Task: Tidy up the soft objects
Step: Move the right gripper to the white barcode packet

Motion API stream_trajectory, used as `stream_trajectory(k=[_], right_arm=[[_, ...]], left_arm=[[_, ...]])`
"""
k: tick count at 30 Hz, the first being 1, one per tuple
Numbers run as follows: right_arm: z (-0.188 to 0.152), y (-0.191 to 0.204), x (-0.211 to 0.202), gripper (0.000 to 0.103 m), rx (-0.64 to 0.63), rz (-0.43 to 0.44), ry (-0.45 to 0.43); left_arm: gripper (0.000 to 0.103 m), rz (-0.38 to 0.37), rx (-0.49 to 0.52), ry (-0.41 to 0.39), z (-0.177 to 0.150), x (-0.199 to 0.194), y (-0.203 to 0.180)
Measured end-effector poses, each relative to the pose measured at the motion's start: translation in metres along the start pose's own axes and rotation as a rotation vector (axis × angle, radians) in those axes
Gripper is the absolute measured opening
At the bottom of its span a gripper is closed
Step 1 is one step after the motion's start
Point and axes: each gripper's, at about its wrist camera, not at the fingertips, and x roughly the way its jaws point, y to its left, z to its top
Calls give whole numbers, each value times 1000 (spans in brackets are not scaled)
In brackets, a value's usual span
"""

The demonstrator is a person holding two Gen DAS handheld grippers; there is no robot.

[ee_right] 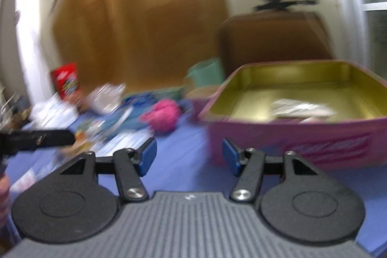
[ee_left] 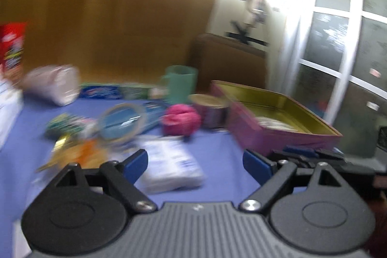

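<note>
left tool (ee_left: 195, 162): jaws wide apart, empty, above the blue surface (ee_left: 217, 149) with a white packet (ee_left: 171, 161) lying between and beyond its fingers.
right tool (ee_right: 188, 158): jaws spread, gripping nothing, just beside the pink tin (ee_right: 290, 137).
pink puff (ee_left: 181, 120): on the surface, near the tin (both views blurred).
tin contents: a pale packet (ee_right: 300, 109) inside.
</note>
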Motion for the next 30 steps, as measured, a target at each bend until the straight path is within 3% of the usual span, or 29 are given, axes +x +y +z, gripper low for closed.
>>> stream_trajectory(k=[4, 10, 21, 30], right_arm=[[-8, 33, 19, 63, -40, 69, 77], [-13, 64, 34, 67, -88, 119, 138], [-19, 75, 42, 69, -103, 97, 183], [-14, 82, 52, 77, -116, 92, 188]], left_arm=[[89, 70, -144, -8, -2, -10, 45], [89, 103, -289, -25, -9, -15, 82], [89, 108, -352, -32, -22, -13, 99], [89, 106, -371, -57, -24, -16, 102]])
